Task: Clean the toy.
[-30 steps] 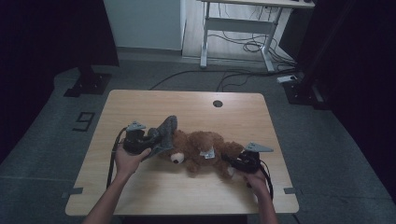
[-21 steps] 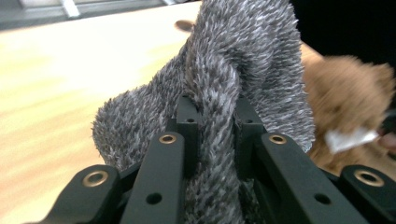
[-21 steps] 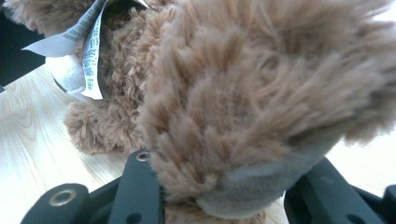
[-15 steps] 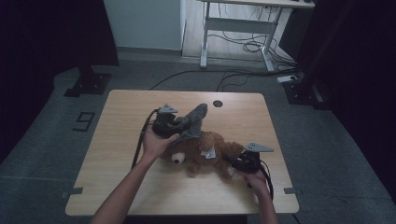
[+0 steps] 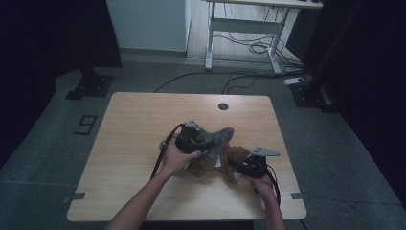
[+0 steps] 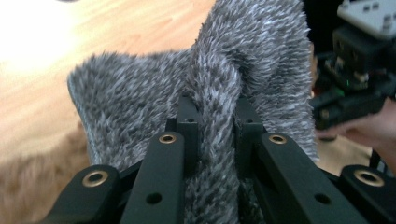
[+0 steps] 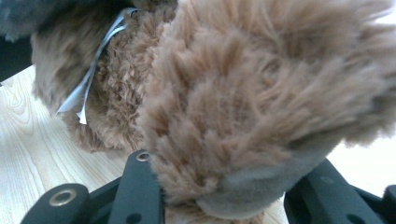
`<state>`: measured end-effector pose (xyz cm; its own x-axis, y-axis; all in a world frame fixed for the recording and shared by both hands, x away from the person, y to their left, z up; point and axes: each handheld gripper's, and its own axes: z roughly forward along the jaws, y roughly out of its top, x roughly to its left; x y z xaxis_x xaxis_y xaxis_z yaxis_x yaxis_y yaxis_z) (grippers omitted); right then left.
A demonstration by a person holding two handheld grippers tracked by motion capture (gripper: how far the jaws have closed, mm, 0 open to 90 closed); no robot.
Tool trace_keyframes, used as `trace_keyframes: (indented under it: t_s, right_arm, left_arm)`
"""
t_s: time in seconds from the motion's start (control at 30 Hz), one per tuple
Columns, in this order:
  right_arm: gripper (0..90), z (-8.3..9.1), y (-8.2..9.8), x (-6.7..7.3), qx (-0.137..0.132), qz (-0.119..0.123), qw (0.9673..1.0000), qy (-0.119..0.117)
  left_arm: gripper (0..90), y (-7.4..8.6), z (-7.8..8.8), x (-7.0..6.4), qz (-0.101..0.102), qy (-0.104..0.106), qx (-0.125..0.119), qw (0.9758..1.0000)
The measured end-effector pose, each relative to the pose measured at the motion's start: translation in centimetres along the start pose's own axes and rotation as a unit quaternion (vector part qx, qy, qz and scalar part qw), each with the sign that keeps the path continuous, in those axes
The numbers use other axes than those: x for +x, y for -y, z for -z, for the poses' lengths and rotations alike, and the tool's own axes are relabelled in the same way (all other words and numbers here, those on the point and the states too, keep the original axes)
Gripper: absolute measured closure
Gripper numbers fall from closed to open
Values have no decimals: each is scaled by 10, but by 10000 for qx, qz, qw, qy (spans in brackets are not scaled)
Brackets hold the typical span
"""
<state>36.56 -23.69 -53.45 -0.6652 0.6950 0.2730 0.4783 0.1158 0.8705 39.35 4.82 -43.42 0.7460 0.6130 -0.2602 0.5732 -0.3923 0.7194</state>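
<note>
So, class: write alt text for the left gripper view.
Two black fingers pinch a fold of fuzzy grey fabric above a wooden table. Brown plush fur sits lower left.

Bare forearms, no sleeves. Both grippers black: left gripper (image 5: pixel 191 141) trails a black cable; right gripper (image 5: pixel 251 165) carries a grey three-cornered plate. Brass-ringed holes stud the fingers (image 6: pixel 187 123).

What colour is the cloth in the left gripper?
Mottled grey fuzzy cloth; clearest in the left gripper view.
</note>
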Motion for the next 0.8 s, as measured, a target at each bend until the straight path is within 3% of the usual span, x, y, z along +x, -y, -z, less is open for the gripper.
trace_keyframes:
  t_s: [0.2,0.4,0.6,0.7,0.8]
  right_arm:
    - [616,0,0,1,29,15,10000,-23]
    - [617,0,0,0,-7,-17,10000,22]
    - [618,-1,0,1,11,28,10000,27]
    - [618,0,0,1,28,71,10000,33]
    - [618,0,0,0,127,156,9997,125]
  left_arm:
    - [771,18,8,4,67,114,51,9999]
    - [762,2,11,-12,-116,-119,-226,9996]
    - [765,-23,-17,-28,-214,-20,-109,9997]
    - [764,-17,-43,-36,-351,3,317,9989]
    - [767,-4,-54,-41,-422,23,272,9987]
